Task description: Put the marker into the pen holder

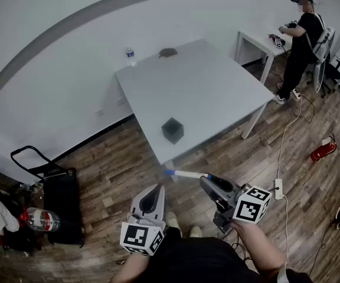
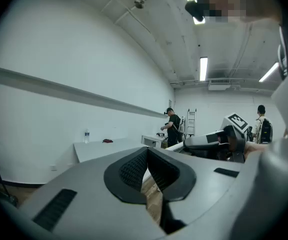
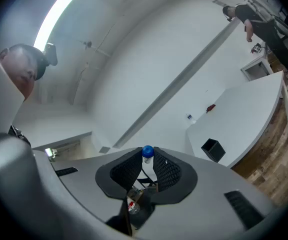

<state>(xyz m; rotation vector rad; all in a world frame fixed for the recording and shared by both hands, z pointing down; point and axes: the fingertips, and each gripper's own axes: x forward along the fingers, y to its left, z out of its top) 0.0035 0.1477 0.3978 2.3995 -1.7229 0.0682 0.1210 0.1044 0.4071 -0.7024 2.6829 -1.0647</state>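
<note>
Above wood floor point(image 1: 117, 170), marker point(image 1: 185, 174) in right gripper point(image 1: 206, 180)

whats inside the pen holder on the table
Only a dark opening shows in the pen holder, with nothing sticking out. Its walls shade the bottom, so that part cannot be seen. The marker is held by the right gripper.

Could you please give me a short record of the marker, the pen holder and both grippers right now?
held item: white marker with a blue cap, over the wooden floor, short of the white table
target: black square pen holder, upright near the table's front edge
right gripper: shut on the marker
left gripper: shut, nothing between its jaws
task state: marker not yet in the holder
</note>
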